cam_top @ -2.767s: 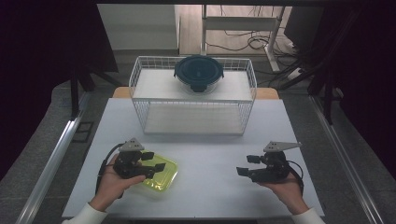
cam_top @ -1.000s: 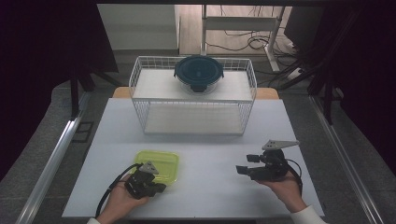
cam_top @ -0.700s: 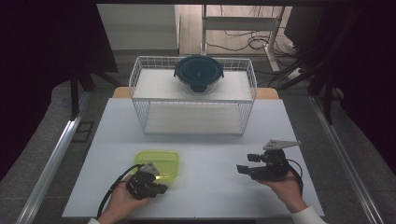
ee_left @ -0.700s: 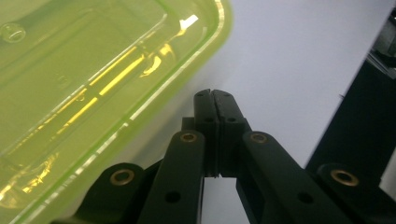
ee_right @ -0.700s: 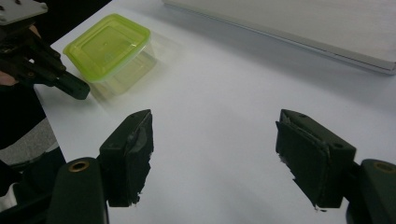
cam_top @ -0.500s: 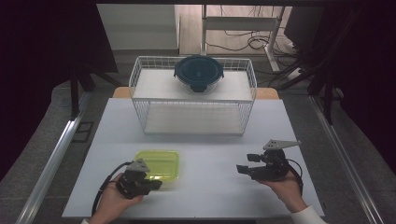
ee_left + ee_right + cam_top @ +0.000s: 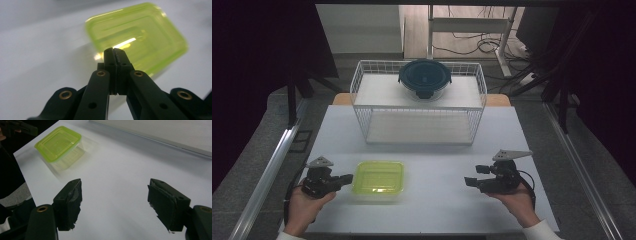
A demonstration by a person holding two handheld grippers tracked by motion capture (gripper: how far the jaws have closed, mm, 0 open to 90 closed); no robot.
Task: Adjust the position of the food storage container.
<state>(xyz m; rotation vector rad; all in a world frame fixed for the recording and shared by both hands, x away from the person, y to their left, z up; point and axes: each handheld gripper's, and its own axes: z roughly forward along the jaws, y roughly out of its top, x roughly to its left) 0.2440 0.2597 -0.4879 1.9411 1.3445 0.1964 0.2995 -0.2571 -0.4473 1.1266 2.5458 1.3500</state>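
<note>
Resting beside green container [image 7: 378,177]: left gripper [image 7: 343,180] jaws closed | right gripper [image 7: 115,202] jaws wide, empty

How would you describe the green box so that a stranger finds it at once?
On the white table, look in front of the wire basket, toward the left gripper. The green box lies there: flat, rectangular, translucent lime, unlike the round dark-lidded bowl in the basket.

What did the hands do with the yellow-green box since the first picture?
The left tongs let go of the yellow-green box, backed off to its left and now sit shut beside it. The box ended a little farther right. The right tongs, wire basket and dark round container stayed put.
</note>
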